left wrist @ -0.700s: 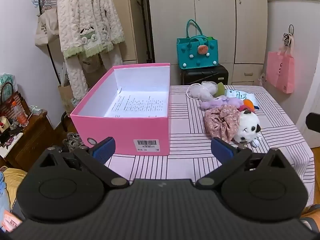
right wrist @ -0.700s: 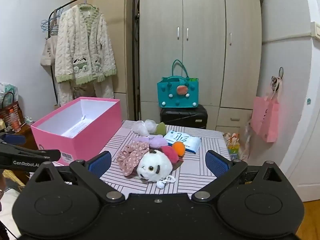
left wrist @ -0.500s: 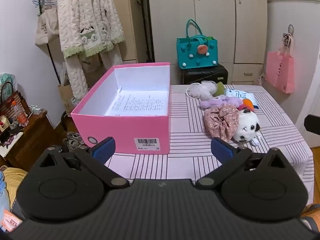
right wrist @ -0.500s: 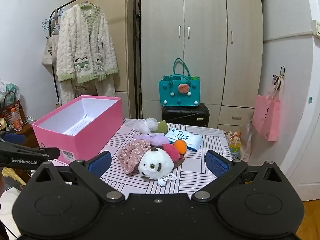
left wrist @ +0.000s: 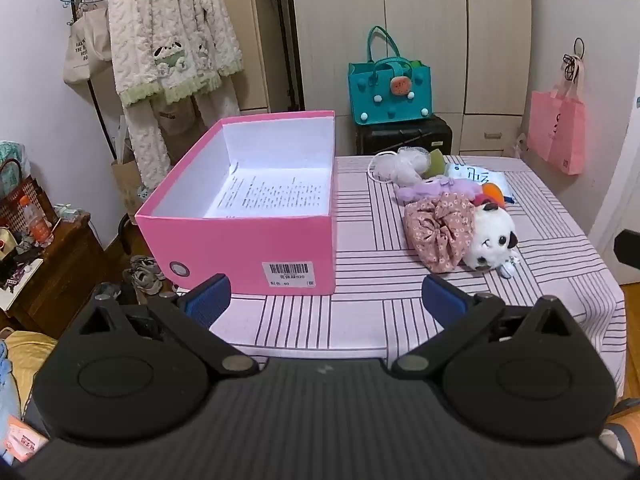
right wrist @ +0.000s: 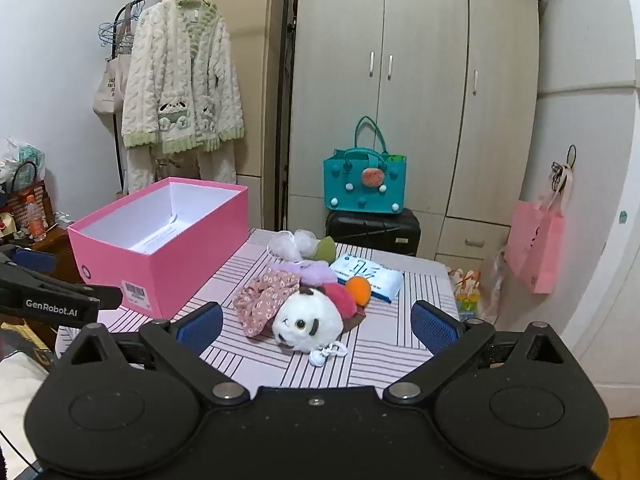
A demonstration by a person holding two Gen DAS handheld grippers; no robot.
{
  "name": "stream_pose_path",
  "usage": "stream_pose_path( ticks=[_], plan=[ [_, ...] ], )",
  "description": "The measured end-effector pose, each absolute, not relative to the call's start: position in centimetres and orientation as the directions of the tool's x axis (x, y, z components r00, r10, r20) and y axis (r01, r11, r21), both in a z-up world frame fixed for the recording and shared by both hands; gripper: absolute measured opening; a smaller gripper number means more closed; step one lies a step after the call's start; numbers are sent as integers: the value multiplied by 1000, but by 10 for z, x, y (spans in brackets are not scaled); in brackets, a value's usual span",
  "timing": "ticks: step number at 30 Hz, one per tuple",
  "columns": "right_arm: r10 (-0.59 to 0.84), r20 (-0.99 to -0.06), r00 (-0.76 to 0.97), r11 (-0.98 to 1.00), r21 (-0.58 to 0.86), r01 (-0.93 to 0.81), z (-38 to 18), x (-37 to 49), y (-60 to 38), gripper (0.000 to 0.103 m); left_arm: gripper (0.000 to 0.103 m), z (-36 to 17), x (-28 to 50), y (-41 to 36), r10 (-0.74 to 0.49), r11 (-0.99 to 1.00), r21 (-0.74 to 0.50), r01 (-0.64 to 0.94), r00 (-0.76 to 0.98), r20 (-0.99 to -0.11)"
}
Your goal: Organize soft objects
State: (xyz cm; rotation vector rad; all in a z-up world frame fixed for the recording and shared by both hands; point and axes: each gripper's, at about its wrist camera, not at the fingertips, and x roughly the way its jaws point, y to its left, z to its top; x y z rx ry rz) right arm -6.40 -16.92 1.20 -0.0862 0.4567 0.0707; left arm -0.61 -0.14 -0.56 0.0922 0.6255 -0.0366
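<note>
An open pink box (left wrist: 256, 240) (right wrist: 188, 248) stands on the left of the striped table (left wrist: 376, 268), with only a printed sheet inside. To its right lies a pile of soft things: a white panda plush (left wrist: 490, 242) (right wrist: 308, 322), a floral scrunchie (left wrist: 438, 230) (right wrist: 266, 294), a purple scrunchie (right wrist: 308, 270), a white mesh puff (right wrist: 286, 244), a red and an orange ball (right wrist: 358, 289) and a tissue pack (right wrist: 370, 274). My left gripper (left wrist: 326, 296) hangs open before the box's front right corner. My right gripper (right wrist: 316, 322) is open, short of the panda plush.
Behind the table a teal tote (right wrist: 364, 184) sits on a black suitcase (right wrist: 374, 230) before wardrobes. A fleece robe (right wrist: 182, 92) hangs on a rack at the left. A pink bag (right wrist: 534, 246) hangs on the right wall. A cluttered wooden cabinet (left wrist: 44, 268) stands left of the table.
Both grippers have drifted very slightly; the right view sits a little higher above the table than before. Both stay open and nothing on the table has moved.
</note>
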Motion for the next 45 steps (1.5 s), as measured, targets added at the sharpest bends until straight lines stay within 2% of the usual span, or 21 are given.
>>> stream_pose_path(
  ticks=[13, 22, 31, 40, 45],
  plan=[
    [36, -456, 889, 995, -62, -72, 4, -66, -179, 102, 103, -7, -7, -4, 6, 994, 94, 61, 808, -589],
    [77, -426, 902, 992, -61, -113, 1, -74, -177, 102, 103, -8, -11, -5, 17, 993, 102, 52, 812, -583],
    [123, -371, 920, 988, -44, -150, -4, -85, -178, 102, 103, -19, -21, -6, 33, 992, 122, 37, 847, -530],
    [123, -385, 915, 991, -9, -137, -12, -83, -183, 102, 103, -31, -28, 1, -45, 998, 21, 62, 879, -475],
    [146, -369, 918, 988, 5, -155, -15, -85, -183, 102, 103, -32, -27, 0, -28, 998, 30, 48, 881, -472]
  ],
)
